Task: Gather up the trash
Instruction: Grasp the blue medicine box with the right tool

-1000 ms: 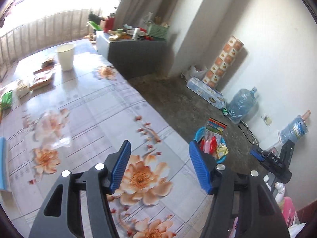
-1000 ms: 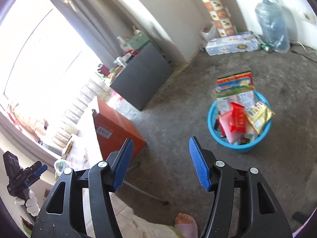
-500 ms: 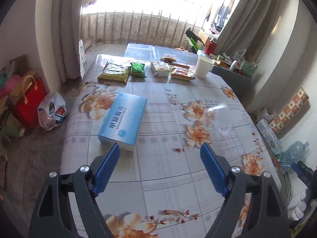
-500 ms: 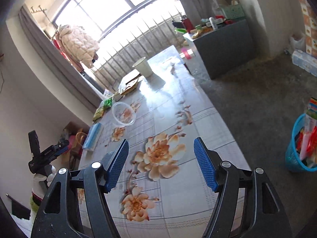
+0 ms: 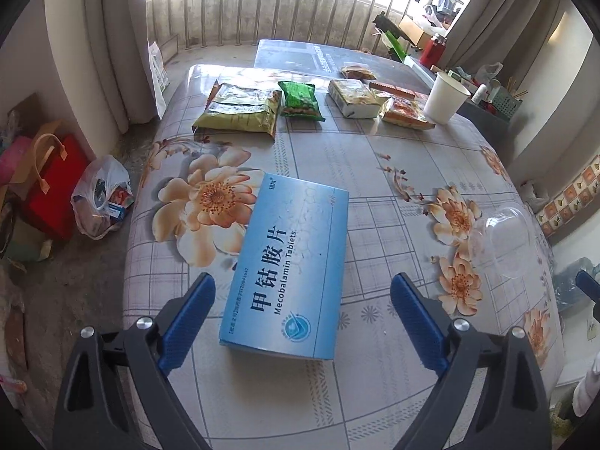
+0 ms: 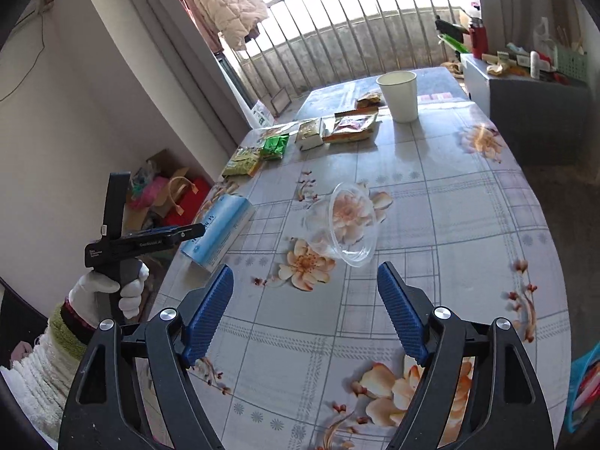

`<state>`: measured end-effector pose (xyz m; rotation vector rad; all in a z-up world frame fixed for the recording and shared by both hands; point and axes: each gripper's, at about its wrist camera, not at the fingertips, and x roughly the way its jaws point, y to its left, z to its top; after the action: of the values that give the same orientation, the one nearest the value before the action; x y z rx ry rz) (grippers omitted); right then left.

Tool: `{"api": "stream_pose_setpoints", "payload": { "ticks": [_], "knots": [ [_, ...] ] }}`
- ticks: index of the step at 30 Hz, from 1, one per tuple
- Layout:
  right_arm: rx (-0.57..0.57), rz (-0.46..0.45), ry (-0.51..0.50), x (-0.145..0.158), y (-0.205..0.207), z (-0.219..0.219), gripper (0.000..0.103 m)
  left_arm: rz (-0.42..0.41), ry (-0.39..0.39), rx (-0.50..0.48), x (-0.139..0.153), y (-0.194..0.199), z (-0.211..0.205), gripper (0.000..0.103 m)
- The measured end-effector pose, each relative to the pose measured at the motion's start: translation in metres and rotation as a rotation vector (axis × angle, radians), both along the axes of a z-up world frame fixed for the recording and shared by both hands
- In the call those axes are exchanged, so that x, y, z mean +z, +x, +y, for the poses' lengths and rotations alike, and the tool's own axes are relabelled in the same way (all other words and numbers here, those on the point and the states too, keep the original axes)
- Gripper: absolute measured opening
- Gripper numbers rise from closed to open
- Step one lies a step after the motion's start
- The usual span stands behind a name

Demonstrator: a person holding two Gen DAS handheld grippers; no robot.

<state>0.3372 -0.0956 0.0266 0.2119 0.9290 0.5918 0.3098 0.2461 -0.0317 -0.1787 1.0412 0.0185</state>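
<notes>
— What lies on the table (image 5: pixel 375 172)?

— Nearest the left gripper (image 5: pixel 300 322), a tablet box (image 5: pixel 288 262) lies flat near the table's left edge. To its right lies a plastic cup (image 6: pixel 345 225) on its side, just ahead of the right gripper (image 6: pixel 303 311).

— And farther back?

— A row of snack packets (image 5: pixel 240 112) runs across the far end, with a paper cup (image 6: pixel 398 95) standing upright at its right end.

— Anything off the table?

— Bags (image 5: pixel 101 195) sit on the floor to the left (below the table edge); a cabinet (image 6: pixel 532 112) stands beyond the table's right side.
</notes>
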Motion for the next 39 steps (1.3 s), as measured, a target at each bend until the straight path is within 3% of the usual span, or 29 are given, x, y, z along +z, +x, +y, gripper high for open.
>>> {"api": "stream_pose_setpoints", "payload": {
  "ticks": [9,12,15,19,20,22,28,39],
  "knots": [
    [0.004,0.052,-0.055,-0.03,0.053,0.03,0.075,0.078,0.041,-0.023,-0.022,0.026,0.0,0.092],
    [0.006,0.082,-0.057,-0.039,0.065,0.034,0.07,0.077,0.041,-0.033,-0.024,0.026,-0.003,0.092],
    [0.018,0.102,-0.07,-0.048,0.071,0.038,0.056,0.075,0.059,-0.047,-0.025,0.027,-0.009,0.085],
    [0.032,0.11,-0.068,-0.052,0.07,0.039,0.024,0.075,0.071,-0.07,-0.026,0.026,-0.02,0.07],
    [0.035,0.106,-0.068,-0.051,0.069,0.038,0.013,0.076,0.071,-0.071,-0.025,0.024,-0.023,0.07],
    [0.038,0.089,-0.095,-0.048,0.066,0.037,0.005,0.074,0.063,-0.082,-0.025,0.019,-0.03,0.07],
    [0.073,0.023,-0.183,-0.03,0.035,0.02,0.004,0.085,0.024,-0.152,-0.023,-0.011,-0.067,0.07],
    [0.224,0.036,-0.519,-0.021,-0.04,0.002,0.007,0.127,-0.166,-0.236,-0.021,-0.097,-0.135,0.07]
  ]
}}
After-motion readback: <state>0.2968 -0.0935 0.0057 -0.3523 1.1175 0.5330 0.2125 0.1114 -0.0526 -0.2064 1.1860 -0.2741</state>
